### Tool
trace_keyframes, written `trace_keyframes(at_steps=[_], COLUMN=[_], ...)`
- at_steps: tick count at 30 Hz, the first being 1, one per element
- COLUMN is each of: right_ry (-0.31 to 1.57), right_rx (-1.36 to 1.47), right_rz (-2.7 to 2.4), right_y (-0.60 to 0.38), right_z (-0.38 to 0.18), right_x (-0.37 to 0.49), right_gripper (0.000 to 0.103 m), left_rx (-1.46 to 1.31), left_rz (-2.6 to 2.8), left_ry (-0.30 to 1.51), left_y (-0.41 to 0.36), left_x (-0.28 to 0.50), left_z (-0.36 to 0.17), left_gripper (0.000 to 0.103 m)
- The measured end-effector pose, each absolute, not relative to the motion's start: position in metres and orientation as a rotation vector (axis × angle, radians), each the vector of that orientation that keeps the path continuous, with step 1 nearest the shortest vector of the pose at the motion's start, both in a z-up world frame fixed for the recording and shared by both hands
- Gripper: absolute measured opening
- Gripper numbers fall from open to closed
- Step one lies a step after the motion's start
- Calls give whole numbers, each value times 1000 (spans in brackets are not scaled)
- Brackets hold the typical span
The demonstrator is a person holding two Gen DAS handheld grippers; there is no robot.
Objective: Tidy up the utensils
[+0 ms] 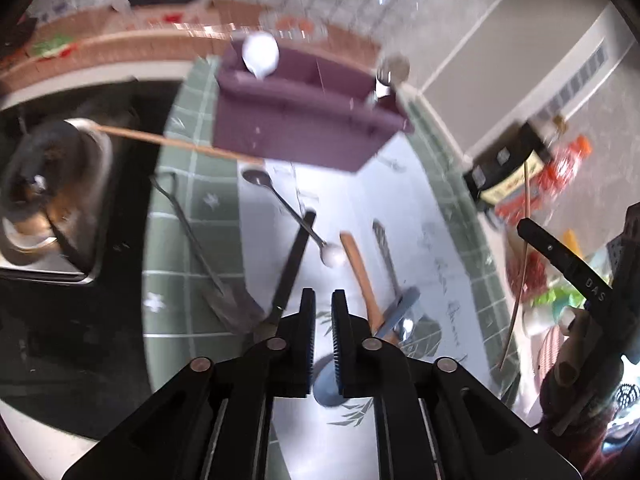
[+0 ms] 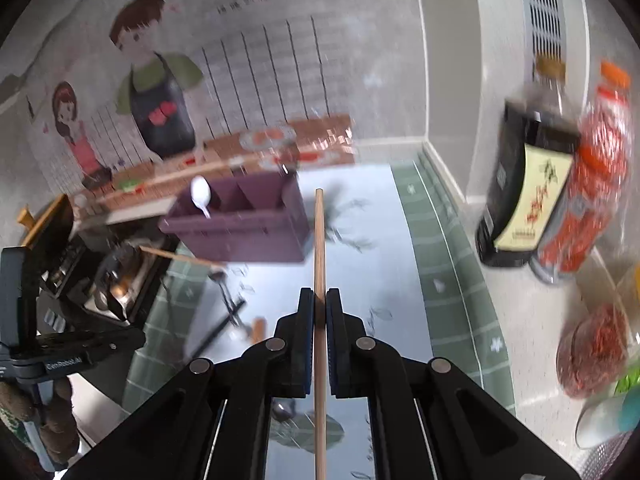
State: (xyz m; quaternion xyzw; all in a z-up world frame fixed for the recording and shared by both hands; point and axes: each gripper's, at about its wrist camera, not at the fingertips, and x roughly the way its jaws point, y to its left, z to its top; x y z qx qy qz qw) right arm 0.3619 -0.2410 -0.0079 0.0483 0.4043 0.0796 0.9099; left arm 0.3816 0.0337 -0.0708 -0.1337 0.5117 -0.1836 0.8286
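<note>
Purple organizer (image 2: 240,236); white spoon (image 2: 201,194); green-tiled mat (image 1: 176,208), possibly.

Both views are smeared by motion. The purple organizer (image 2: 240,224) has soft edges, and its right end is too blurred to read. The chopstick (image 2: 319,280) runs off the bottom edge. The bottle (image 2: 524,192) label is unreadable. The blue spoon (image 1: 326,388) lies partly hidden behind the left gripper (image 1: 323,308).

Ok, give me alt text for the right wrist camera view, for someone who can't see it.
The right tool is shut on a thin wooden chopstick that points toward a purple plastic utensil organizer holding a white plastic spoon. Dark and red bottles stand at right.
</note>
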Motion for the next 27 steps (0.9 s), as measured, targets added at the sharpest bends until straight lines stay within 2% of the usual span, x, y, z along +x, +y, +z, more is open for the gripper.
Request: trace_keyframes(at_steps=[2,4,12,20,27], right_ry=[863,889,925,955,971], right_rx=[103,112,148,161,163], right_rz=[161,159,152,134,124], right_y=[-245,-249,-262,-271,-276], right_z=[-20,-31,-48,-59,-64], right_x=[361,361,360,357,357], right_gripper=[6,6,6,6,6], left_rx=[-228,-123,161,65,12], left_rz=[-408,-456,-649,-615,-653], left_ry=[1073,1028,1047,1162,1261], left_y=[21,3,-44,-31,-2], left_x=[386,390,429,497,465], left_z=[-75,-77,-93,-111,-123], left_gripper=[41,51,51,51,51])
